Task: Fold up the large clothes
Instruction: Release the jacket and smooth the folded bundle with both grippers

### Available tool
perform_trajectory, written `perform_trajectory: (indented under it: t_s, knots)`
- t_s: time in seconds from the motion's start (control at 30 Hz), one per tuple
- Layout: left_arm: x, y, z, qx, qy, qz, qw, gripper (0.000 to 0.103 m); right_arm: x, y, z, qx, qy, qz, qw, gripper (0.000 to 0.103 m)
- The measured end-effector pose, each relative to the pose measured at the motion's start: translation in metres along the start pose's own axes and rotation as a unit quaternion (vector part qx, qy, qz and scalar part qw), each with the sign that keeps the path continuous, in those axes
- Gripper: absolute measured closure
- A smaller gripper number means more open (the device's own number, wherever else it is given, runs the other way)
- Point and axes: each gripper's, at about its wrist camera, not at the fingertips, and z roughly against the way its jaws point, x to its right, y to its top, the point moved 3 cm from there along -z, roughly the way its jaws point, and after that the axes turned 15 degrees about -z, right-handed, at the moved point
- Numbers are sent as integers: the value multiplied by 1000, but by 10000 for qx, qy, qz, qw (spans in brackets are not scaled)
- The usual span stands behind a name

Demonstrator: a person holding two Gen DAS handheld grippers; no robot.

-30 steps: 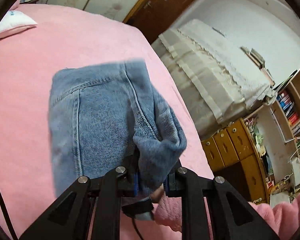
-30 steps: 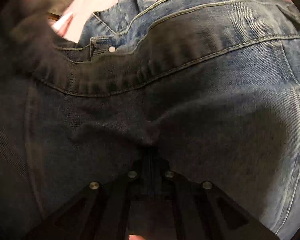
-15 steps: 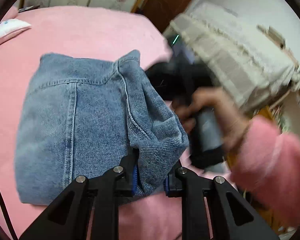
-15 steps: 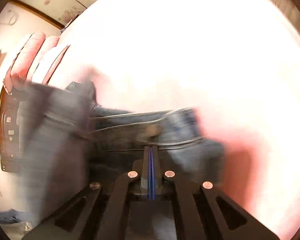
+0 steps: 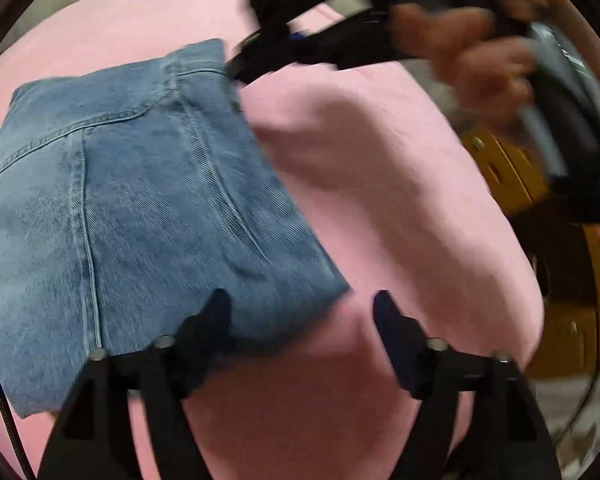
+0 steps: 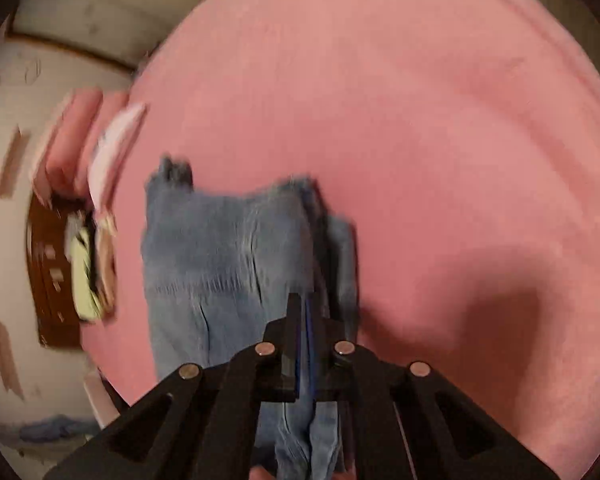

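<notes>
The folded jeans [image 5: 140,216] lie on the pink bed [image 5: 400,200]. The left claw [image 5: 300,312] has just been opening, now wide, denim released. The right claw [image 6: 306,312] is closed, empty. Heavy, limp denim; probably best gripped at thick seamed edges.

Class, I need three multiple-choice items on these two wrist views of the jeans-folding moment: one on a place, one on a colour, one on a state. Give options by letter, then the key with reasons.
1. Where do the folded jeans lie?
A. on the pink blanket
B. in a drawer
C. on a chair

2. What colour are the jeans?
A. black
B. blue
C. white

3. How do the left gripper jaws stand?
A. clamped on denim
B. wide apart, gripping nothing
C. shut and empty

Key: 1 A, pink cloth surrounds the denim on every visible side; 2 B, washed blue denim in both views; 3 B, the jaws have just been opening and a clear gap shows between the fingers.
</notes>
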Motion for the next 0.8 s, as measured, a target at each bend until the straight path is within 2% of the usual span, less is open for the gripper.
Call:
perform_trajectory:
  t_s: [0.13, 0.17, 0.23, 0.27, 0.3, 0.4, 0.47, 0.53, 0.63, 0.8]
  knots:
    - [6, -22, 28, -166, 68, -124, 9998, 22, -18, -19, -23, -234, -427, 511, 9975, 99]
    - [2, -28, 36, -199, 118, -43, 9997, 22, -21, -21, -24, -218, -528, 628, 9964, 95]
    - [-10, -35, 51, -175, 202, 195, 9995, 22, -29, -28, -27, -135, -612, 773, 9950, 80]
    - [-17, -39, 59, -147, 249, 330, 9990, 22, -32, -30, -27, -138, -556, 785, 9953, 66]
    - [-25, -42, 65, -116, 308, 471, 9984, 22, -32, -31, -26, -147, -508, 803, 9954, 58]
    - [-56, -43, 74, -217, 716, 813, 9939, 22, -32, -30, -32, -63, -907, 976, 9911, 57]
    - [-79, -46, 81, -277, 1094, 1031, 9882, 22, -36, -34, -43, 61, -1386, 1266, 9822, 57]
    - [-101, -49, 90, -200, 1247, 1368, 9825, 22, -40, -40, -54, 202, -1737, 1562, 9721, 57]
    - [-134, -45, 102, -112, 1327, 1937, 9720, 22, -42, -48, -60, 498, -1981, 1692, 9642, 57]
    - [-172, -29, 116, -282, 1781, 2295, 9565, 22, -46, -58, -52, 1065, -2373, 1880, 9471, 56]
